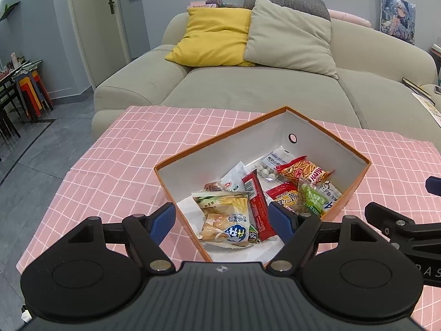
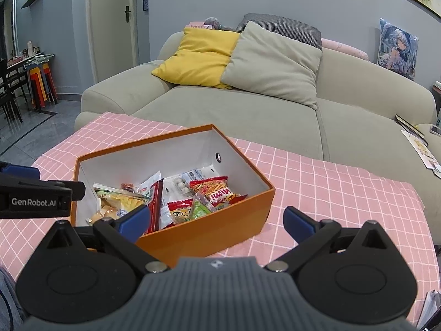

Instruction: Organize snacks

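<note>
An orange box point(image 1: 217, 138) with a white inside stands on the pink checked tablecloth point(image 1: 118, 154). Several snack packets lie in it: a long red bar point(image 1: 256, 207), a pale yellow packet with a blue label point(image 1: 226, 220), a red and orange stick-snack bag point(image 1: 303, 171) and a green packet point(image 1: 311, 200). My left gripper point(image 1: 223, 220) hovers open over the box's near corner, holding nothing. In the right wrist view the same box point(image 2: 209, 231) sits ahead and left. My right gripper point(image 2: 216, 222) is open and empty over its near right wall, and the left gripper point(image 2: 41, 193) reaches in from the left.
A grey-green sofa point(image 1: 248, 88) with a yellow pillow point(image 1: 215, 35) and a beige pillow point(image 1: 289, 38) stands just behind the table. Papers and a book lie on the sofa's right seat point(image 2: 419, 143). Stacked coloured stools point(image 1: 33, 93) and dark chairs stand at far left.
</note>
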Tool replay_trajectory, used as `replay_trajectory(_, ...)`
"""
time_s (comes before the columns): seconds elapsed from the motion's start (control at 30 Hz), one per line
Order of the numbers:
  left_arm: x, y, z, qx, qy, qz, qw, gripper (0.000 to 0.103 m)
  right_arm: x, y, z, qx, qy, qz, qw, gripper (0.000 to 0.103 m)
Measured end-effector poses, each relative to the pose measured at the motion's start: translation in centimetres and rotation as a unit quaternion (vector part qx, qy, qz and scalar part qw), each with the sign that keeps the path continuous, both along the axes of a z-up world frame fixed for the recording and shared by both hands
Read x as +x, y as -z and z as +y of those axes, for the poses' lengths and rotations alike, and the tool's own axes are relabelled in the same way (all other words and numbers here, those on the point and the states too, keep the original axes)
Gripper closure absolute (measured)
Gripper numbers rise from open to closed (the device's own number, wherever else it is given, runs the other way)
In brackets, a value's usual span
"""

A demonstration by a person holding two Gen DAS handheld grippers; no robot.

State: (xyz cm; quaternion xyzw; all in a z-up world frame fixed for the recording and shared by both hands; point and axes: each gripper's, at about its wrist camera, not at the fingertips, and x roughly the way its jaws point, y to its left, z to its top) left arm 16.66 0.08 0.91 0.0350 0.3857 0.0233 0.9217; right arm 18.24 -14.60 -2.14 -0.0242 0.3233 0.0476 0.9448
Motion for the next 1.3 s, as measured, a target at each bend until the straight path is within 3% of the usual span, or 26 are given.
replay_trajectory(1.3, -1.2, -1.2, -0.3, -0.010, 0.013, -0.021, 0.9996, 0.014, -1.2, -0.9, -0.6, 0.000, 0.012, 0.001, 1.000, 0.004)
